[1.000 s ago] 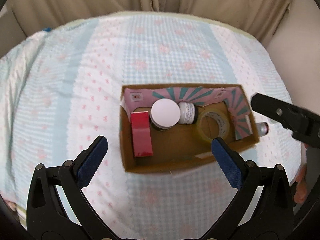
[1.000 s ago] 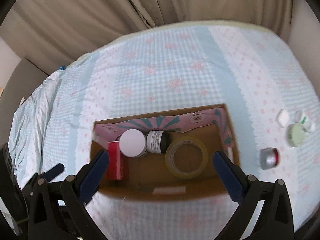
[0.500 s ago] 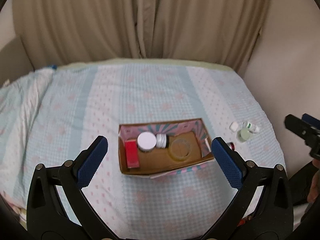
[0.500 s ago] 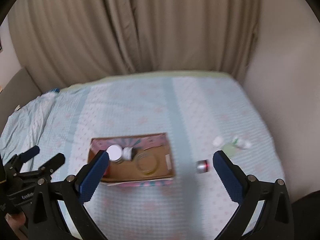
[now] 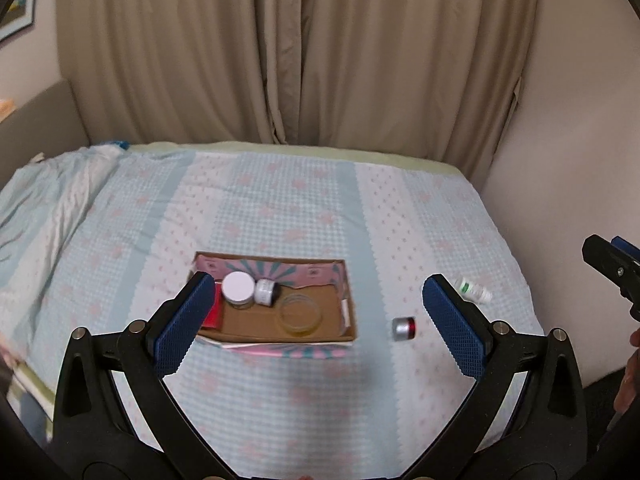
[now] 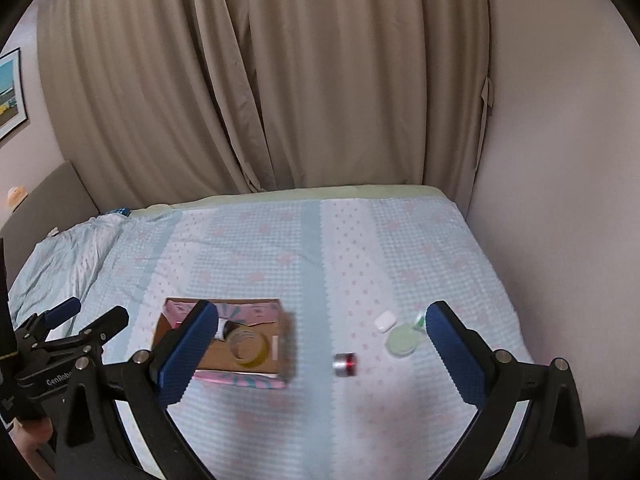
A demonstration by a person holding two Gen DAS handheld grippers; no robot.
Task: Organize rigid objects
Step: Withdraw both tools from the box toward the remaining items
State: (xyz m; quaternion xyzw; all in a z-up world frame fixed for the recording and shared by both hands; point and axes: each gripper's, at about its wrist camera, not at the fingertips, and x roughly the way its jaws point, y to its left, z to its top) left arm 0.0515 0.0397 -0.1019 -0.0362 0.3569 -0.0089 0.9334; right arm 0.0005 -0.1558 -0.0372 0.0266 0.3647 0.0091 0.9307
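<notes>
An open cardboard box (image 5: 349,332) (image 6: 286,344) lies on the bed. Inside it are a white-lidded jar (image 5: 239,288), a small dark jar (image 5: 267,291), a clear tape roll (image 5: 301,314) (image 6: 246,347) and a red box (image 5: 211,315). To its right on the cover lie a silver and red cap (image 5: 404,328) (image 6: 346,364), a white and green tube (image 5: 474,290), a white case (image 6: 385,321) and a pale green round lid (image 6: 403,340). My left gripper (image 5: 316,324) and right gripper (image 6: 318,352) both hang open and empty, well back from the bed.
The bed (image 5: 280,208) has a light blue and pink patterned cover. Beige curtains (image 5: 280,52) hang behind it, and a plain wall (image 6: 560,160) runs along its right side. A grey headboard (image 6: 48,196) stands at the left. A hand shows at the left wrist view's right edge.
Both grippers have pulled up and back from just above the box, so the whole bed and curtains show. The box's contents have not moved.
</notes>
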